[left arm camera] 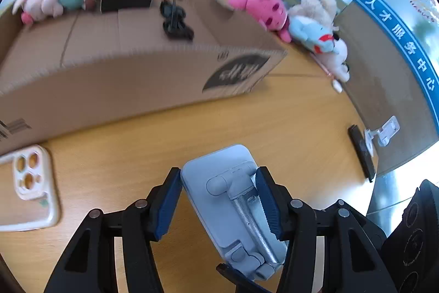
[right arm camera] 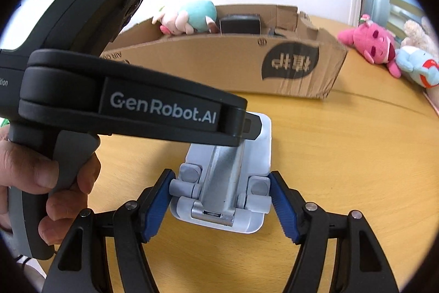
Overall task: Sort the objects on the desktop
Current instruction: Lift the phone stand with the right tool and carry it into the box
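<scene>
Two hand-held grippers meet on one thing: a pale blue-grey folding stand lying flat on the desk, just in front of the box. The left hand-held gripper has its blue pads on either long edge of the stand's plate; its jaws are about half closed and look to be touching the plate on both sides, though how firmly they press I cannot tell. The right hand-held gripper straddles the hinged end, its jaws fairly wide, the pads beside the two hinge knuckles and seemingly just in contact with them.

To do this step well, I judge the left should clamp squarely across the plate's flat edges, not on the rounded arm, so the stand does not pivot. The right should keep the hinge end steady until the left grip is sure, then let go. Lift level, clear the box's near wall, and set the stand down inside.

The stand is smooth matt plastic with rounded corners; a ribbed silvery metal arm lies folded along its middle between chunky round hinges. Such a surface may slip under ridged rubber pads. The box is corrugated card, its rim torn at one corner. The desk is glossy, light wood-grain. A clear, soft-looking phone case lies well to the left.
</scene>
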Available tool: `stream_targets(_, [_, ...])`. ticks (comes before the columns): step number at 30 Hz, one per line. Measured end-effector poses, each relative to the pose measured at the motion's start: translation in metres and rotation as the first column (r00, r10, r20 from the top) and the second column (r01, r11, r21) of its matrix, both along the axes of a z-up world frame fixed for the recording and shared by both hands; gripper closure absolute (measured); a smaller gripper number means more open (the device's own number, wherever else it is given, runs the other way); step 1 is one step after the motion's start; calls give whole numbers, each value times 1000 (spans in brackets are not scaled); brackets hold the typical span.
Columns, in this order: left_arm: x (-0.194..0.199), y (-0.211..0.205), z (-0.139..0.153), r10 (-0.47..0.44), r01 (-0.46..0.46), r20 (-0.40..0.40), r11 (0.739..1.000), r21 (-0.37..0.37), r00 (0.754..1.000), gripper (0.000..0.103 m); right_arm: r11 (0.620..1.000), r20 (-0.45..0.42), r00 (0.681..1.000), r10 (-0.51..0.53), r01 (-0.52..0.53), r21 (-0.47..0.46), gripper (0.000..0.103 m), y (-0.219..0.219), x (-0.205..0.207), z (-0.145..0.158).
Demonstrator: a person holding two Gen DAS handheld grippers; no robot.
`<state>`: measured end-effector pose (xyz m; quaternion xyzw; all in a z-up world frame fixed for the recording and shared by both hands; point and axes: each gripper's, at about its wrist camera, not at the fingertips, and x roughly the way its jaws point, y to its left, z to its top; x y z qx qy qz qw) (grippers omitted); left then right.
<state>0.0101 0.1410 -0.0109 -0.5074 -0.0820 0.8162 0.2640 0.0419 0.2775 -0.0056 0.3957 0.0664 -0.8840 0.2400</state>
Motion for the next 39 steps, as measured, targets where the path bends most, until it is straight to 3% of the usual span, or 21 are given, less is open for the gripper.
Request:
stream_targets(8, [-13, -25, 81, 42, -37, -177, 999, 33, 983, 51, 1000, -155, 988, 25, -25, 0, 34, -26, -8, 67])
stream_targets(14, [-47, -56, 151, 88, -82, -301, 996, 33, 949, 51, 996, -276, 959, 70, -81, -30, 34, -58, -44, 125])
stream_targets(24, [-117, -133, 218, 162, -161, -383, 986, 34, 910, 51, 977, -275, 948, 158, -190, -93, 34, -138, -112, 168])
stream_targets(27, [-143, -158, 220, 187, -202, -371, 979, -2, 910, 51, 966, -236, 953, 190, -224, -128, 35, -166, -136, 166])
stream_targets(32, [-184, -207, 197, 255, -275, -316, 961, -21, 914, 52, 952, -143, 958, 250, -270, -143, 35, -216, -172, 147])
stream_targets(33, [-190, -214, 190, 258, -272, -294, 962, -9, 920, 52, 951, -122, 958, 260, -276, -138, 35, -225, -180, 141])
stream_targets(34, [-199, -223, 179, 259, -264, -251, 965, 15, 933, 62, 949, -95, 957, 272, -284, -141, 35, -234, -186, 134])
stream_targets(35, [-205, -227, 169, 253, -256, -220, 967, 19, 942, 66, 942, -60, 955, 289, -295, -159, 36, -243, -195, 126])
stream_targets(39, [-230, -256, 121, 290, -288, -104, 957, 37, 951, 66, 938, 48, 944, 326, -317, -139, 37, -273, -217, 93])
